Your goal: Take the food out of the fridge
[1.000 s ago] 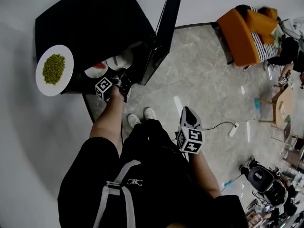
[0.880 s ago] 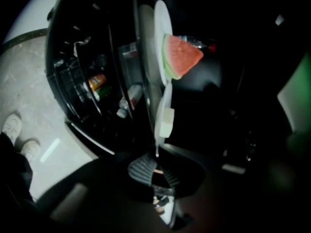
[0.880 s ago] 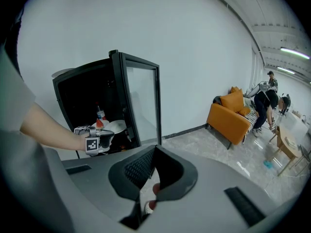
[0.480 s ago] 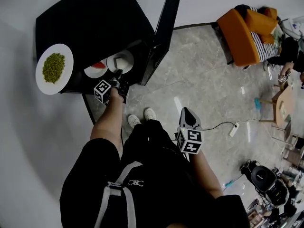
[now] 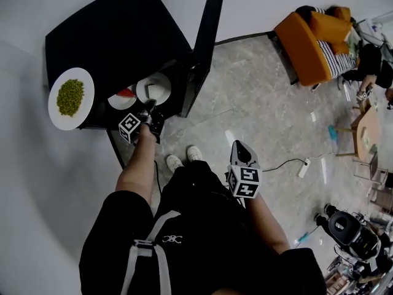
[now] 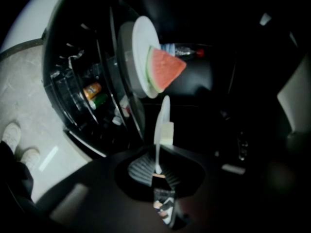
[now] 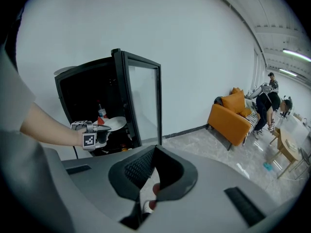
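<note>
White plate [image 6: 163,114] with pale block [image 6: 167,132] of food: inside fridge [image 5: 116,35], near its open front, seen edge-on. Left claw [image 6: 156,171] pinching plate's near rim; jaws just been closing, rim between them. Second plate [image 6: 142,42] with watermelon slice [image 6: 165,68]: just beside, deeper in fridge. Plate of green food [image 5: 70,98]: on top of fridge, at its left edge. Fridge door [image 5: 206,42] open. Right claw [image 7: 154,152]: pressed together, empty, well apart from fridge, over floor [image 5: 258,103].
</note>
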The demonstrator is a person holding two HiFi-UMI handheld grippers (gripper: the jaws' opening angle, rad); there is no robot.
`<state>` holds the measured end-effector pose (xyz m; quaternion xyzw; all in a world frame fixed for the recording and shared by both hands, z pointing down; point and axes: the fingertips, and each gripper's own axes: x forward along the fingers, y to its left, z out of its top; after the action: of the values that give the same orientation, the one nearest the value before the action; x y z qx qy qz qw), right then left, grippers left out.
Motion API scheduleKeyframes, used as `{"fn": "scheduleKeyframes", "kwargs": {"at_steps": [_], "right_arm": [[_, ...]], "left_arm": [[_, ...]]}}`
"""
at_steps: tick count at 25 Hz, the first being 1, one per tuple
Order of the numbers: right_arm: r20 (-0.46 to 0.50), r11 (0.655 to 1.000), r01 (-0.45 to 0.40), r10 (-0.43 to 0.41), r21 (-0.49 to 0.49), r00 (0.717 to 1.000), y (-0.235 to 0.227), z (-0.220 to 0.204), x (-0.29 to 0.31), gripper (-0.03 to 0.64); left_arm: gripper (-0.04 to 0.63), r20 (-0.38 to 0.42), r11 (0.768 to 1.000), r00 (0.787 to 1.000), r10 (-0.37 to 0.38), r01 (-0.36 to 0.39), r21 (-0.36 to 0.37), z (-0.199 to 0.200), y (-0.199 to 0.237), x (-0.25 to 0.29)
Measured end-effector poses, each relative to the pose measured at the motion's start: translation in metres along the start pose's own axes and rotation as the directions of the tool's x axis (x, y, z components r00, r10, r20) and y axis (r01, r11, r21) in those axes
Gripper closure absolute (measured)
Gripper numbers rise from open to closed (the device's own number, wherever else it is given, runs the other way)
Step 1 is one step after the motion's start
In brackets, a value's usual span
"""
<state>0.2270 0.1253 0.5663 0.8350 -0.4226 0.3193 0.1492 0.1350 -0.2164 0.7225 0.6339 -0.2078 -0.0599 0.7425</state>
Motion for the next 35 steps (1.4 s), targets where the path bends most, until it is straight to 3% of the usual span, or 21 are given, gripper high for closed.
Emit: {"fn": "scheduleKeyframes", "kwargs": {"at_steps": [14,20,24,35], "right_arm": [[0.091,0.982,-0.181,0.186,-0.061,0.978,0.059,0.06,0.038,0.624],[0.122,0.962,-0.249,0.262,-0.109,0.957,0.088,0.084,0.046,0.624],[0.11,0.948,-0.288,0.304,-0.137,0.946,0.103,0.087,0.05,0.624],[0.103,0.929,-0.335,0.353,-0.159,0.93,0.119,0.096,0.06,0.624]], "left_arm": [[0.586,-0.095,0.996,0.995,0.039,-0.046,-0.077,-0.063,-0.047,-0.127],[0.586,-0.111,0.999,0.994,0.009,-0.014,-0.044,-0.086,-0.107,-0.178],[0.586,-0.09,0.998,0.995,-0.051,0.049,-0.027,-0.094,-0.155,-0.201],[0.586,-0.115,0.991,0.984,-0.135,0.135,-0.008,-0.113,-0.255,-0.211]]}}
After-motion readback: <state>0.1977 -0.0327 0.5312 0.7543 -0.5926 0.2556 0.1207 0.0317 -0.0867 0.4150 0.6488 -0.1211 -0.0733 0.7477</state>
